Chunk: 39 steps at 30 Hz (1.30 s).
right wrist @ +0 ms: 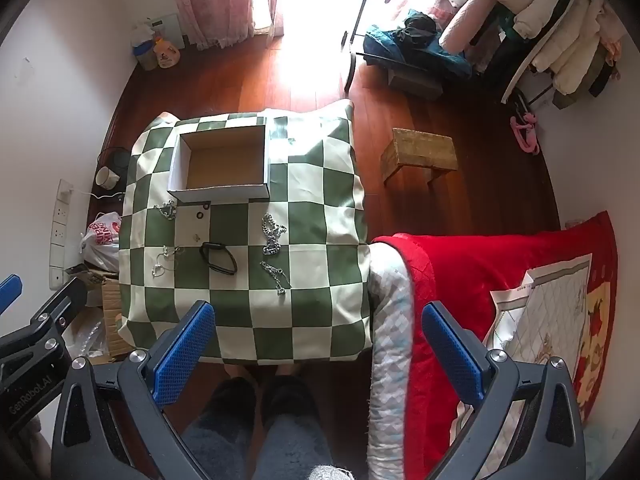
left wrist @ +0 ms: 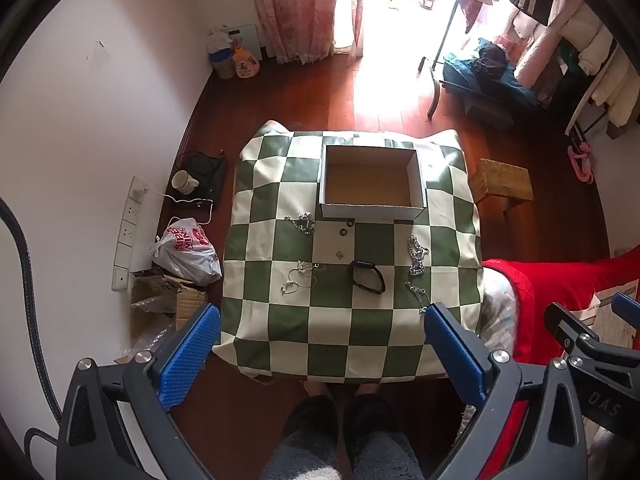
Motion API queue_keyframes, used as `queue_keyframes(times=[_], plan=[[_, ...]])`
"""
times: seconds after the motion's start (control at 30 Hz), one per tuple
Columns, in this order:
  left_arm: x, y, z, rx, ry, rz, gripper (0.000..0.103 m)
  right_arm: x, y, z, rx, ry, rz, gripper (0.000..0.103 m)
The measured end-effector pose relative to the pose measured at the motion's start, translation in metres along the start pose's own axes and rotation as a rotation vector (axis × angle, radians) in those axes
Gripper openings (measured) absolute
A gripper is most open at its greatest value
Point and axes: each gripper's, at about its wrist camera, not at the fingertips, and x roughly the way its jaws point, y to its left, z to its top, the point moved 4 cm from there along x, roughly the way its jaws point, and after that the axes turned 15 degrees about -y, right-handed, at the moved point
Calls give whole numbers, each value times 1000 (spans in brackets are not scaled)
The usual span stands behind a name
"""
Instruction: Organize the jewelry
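An open, empty cardboard box [left wrist: 372, 178] [right wrist: 222, 164] stands at the far side of a green-and-white checked cloth [left wrist: 340, 320] [right wrist: 312, 280]. In front of it lie silver chains [left wrist: 417, 256] [right wrist: 273, 234], a second silver chain [left wrist: 418, 296] [right wrist: 276, 274], a heart pendant necklace [left wrist: 298, 278] [right wrist: 164, 262], another silver piece [left wrist: 303, 222] [right wrist: 167, 209], a black band [left wrist: 367, 275] [right wrist: 219, 260] and small dark rings [left wrist: 345, 229] [right wrist: 201, 211]. My left gripper [left wrist: 320, 320] and right gripper [right wrist: 320, 316] hang high above the cloth's near edge, both open and holding nothing.
A red blanket [right wrist: 480, 280] covers a bed at the right. A small wooden stool [right wrist: 420, 152] stands beyond it on the wood floor. A plastic bag [left wrist: 188, 250], cardboard [left wrist: 168, 308] and a mug [left wrist: 184, 182] sit left of the cloth. A person's slippered feet [left wrist: 340, 416] show below.
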Motion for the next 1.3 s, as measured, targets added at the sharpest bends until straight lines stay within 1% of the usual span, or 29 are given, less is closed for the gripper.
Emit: queue_keyframes(times=[1.3], plan=[[0, 0, 0, -1, -10, 0, 103, -3, 0, -1, 8, -3, 12, 103]])
